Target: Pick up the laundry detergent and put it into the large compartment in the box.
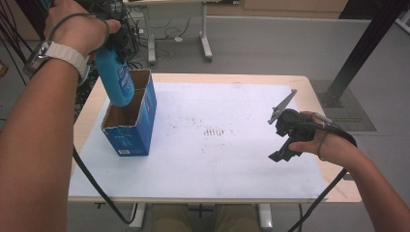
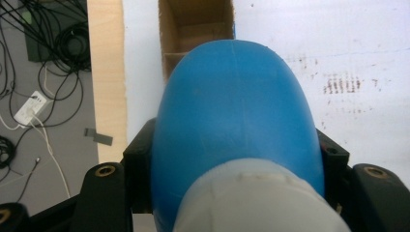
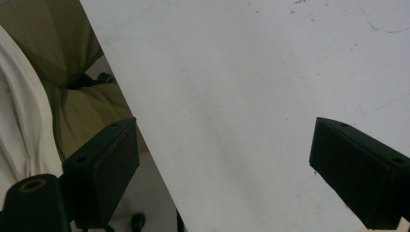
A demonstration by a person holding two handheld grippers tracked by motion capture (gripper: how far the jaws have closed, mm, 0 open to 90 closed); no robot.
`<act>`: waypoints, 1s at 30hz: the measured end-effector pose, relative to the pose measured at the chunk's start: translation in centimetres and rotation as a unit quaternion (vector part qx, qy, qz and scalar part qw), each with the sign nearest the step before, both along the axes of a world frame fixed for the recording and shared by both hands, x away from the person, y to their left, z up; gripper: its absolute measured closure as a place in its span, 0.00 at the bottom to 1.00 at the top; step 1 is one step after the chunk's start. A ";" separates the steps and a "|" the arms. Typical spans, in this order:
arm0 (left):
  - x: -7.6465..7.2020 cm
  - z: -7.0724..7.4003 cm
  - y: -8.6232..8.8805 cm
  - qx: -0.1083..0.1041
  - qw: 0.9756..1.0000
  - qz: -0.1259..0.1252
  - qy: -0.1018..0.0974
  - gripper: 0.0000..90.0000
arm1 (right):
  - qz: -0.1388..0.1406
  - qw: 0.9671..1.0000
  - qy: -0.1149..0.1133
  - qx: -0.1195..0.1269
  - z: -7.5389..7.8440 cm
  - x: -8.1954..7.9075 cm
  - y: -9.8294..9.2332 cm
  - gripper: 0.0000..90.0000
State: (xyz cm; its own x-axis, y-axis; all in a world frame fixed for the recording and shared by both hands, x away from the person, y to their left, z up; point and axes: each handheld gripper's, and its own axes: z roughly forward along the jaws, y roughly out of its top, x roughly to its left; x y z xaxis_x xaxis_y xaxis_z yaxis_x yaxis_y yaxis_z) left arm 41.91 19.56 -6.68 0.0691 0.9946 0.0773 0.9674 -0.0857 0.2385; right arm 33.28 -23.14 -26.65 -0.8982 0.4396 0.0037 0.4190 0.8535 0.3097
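A blue bottle (image 1: pixel 115 77) with a pale cap hangs base-down and slightly tilted, its base at the open top of a blue cardboard box (image 1: pixel 130 128). My left gripper (image 1: pixel 112 38) is shut on it from above, mostly hidden under the hand. In the left gripper view the bottle (image 2: pixel 237 111) sits between the two black jaws of the left gripper (image 2: pixel 237 159), above the box's divided brown inside (image 2: pixel 196 29). My right gripper (image 1: pixel 285 142) hovers over the table's right side. Its jaws stand wide apart in the right gripper view (image 3: pixel 225 164), with nothing between them.
A white sheet (image 1: pixel 217 159) covers most of the wooden table. Cables and a power strip (image 2: pixel 29 108) lie on the floor off the left edge. A desk's legs (image 1: pixel 205 46) stand behind, and a black post (image 1: pixel 360 53) at back right. The person's lap (image 3: pixel 72 92) shows past the near edge.
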 end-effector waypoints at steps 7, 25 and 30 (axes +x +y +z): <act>0.5 -0.7 0.3 0.011 1.000 -0.002 -0.001 0.42 | -0.002 1.000 0.003 0.000 -0.2 0.1 0.0 0.12; 0.9 -2.3 1.3 0.012 1.000 0.000 0.001 0.42 | 0.000 1.000 0.007 -0.002 -0.3 0.4 0.3 0.12; 1.1 -2.8 1.3 0.013 1.000 -0.003 0.003 0.42 | -0.002 1.000 0.010 -0.005 -0.5 0.4 0.2 0.12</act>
